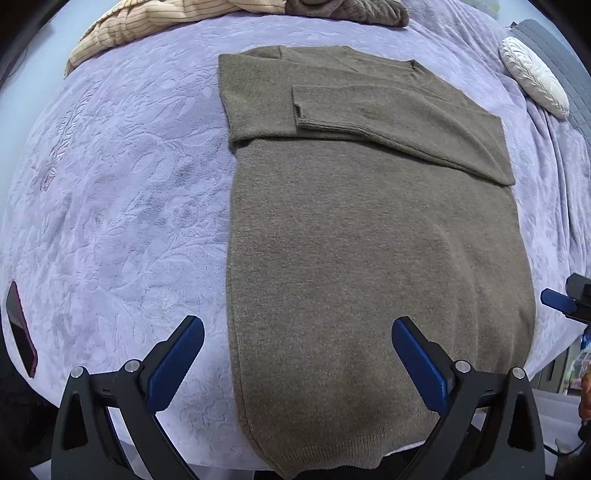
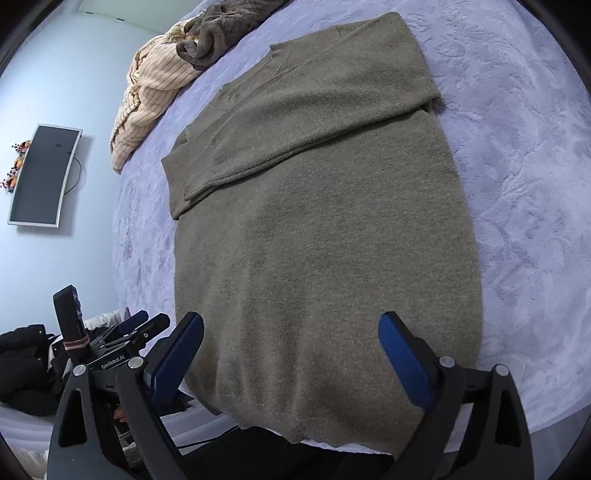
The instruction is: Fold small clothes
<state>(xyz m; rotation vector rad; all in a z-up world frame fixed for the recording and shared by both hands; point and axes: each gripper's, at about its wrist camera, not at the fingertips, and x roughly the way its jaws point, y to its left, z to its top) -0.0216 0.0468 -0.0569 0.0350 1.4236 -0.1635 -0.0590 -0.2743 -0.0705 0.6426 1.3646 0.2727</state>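
Two grippers hang over the near end of a brown sweater [image 1: 369,240] spread flat on the lavender bedspread [image 1: 110,184], both sleeves folded across its chest. From my left gripper [image 1: 297,328], jaws spread wide and holding nothing, I see the left finger [image 1: 177,363] over bare bedspread just beside the sweater's left edge, while the right one [image 1: 417,363] sits over the sweater's lower body. Whether either pad touches fabric I cannot tell. My right gripper [image 2: 290,325] is likewise open wide and empty, both of its blue fingers [image 2: 404,363] over the sweater near the hem, which lies at the bed's near edge. Further back, a striped cream garment [image 2: 147,92] and a dark knit [image 2: 218,29] are heaped at the far edge.
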